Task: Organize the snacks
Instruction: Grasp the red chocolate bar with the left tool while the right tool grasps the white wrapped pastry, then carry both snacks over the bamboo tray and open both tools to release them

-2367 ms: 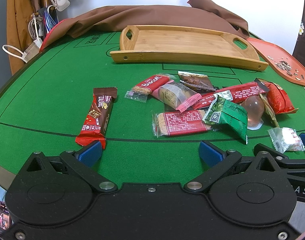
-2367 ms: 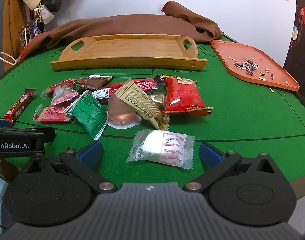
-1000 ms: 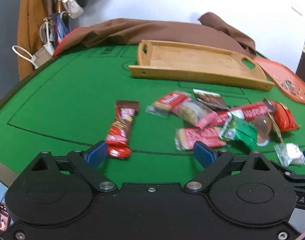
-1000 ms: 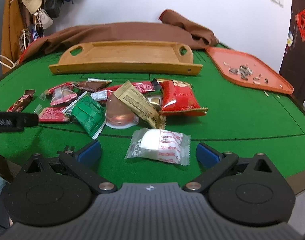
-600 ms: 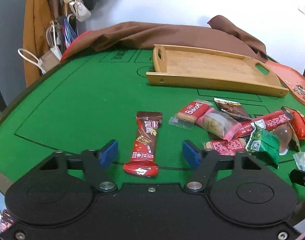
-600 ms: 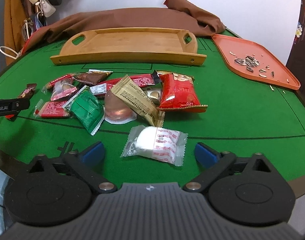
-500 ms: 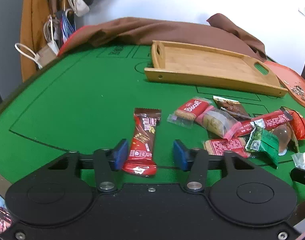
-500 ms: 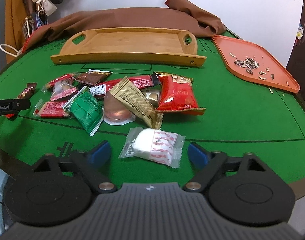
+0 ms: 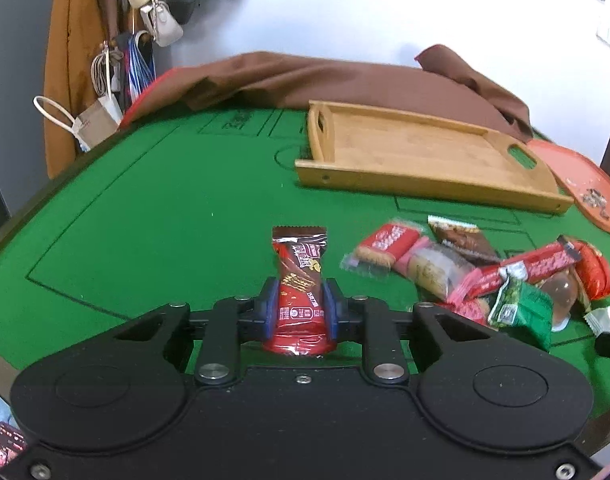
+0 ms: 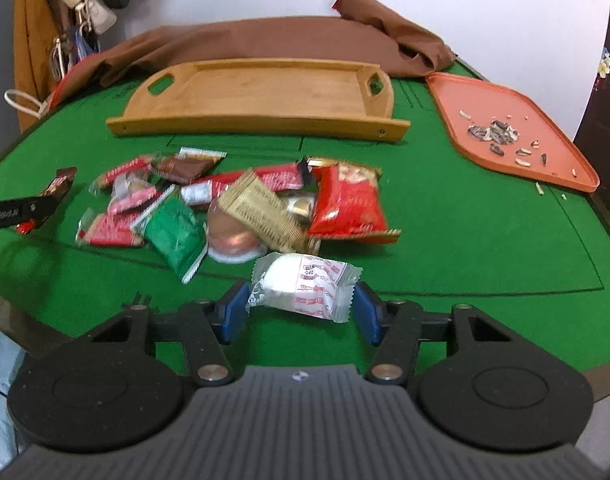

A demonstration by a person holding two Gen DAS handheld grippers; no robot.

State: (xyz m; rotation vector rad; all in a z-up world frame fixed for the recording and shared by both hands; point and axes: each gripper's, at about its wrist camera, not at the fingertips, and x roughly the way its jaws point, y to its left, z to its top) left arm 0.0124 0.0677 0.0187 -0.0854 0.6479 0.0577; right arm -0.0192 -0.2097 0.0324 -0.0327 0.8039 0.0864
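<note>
My left gripper [image 9: 299, 310] is shut on the near half of a red-brown chocolate bar [image 9: 301, 276], whose far end points away over the green felt. In the right wrist view the same bar [image 10: 63, 180] shows at the far left behind a left finger [image 10: 21, 210]. My right gripper [image 10: 301, 316] is closing around a white wrapped snack [image 10: 305, 286]. Its blue pads stand right at the wrapper's two crimped ends, not squeezing the body. A bamboo tray [image 10: 257, 126] [image 9: 425, 188] lies empty at the back. A pile of snack packets [image 10: 233, 208] [image 9: 465, 272] lies between the grippers and the tray.
An orange tray [image 10: 505, 100] [image 9: 577, 168] with sunflower seed shells sits at the right. A brown cloth [image 10: 265, 36] is heaped along the far table edge. Coats and bags [image 9: 117, 40] hang at the back left. Bare felt [image 9: 165, 208] stretches left of the bar.
My left gripper's jaws came together from wide open and clamped the chocolate bar. My right gripper's jaws narrowed from wide open to the white snack's wrapper ends.
</note>
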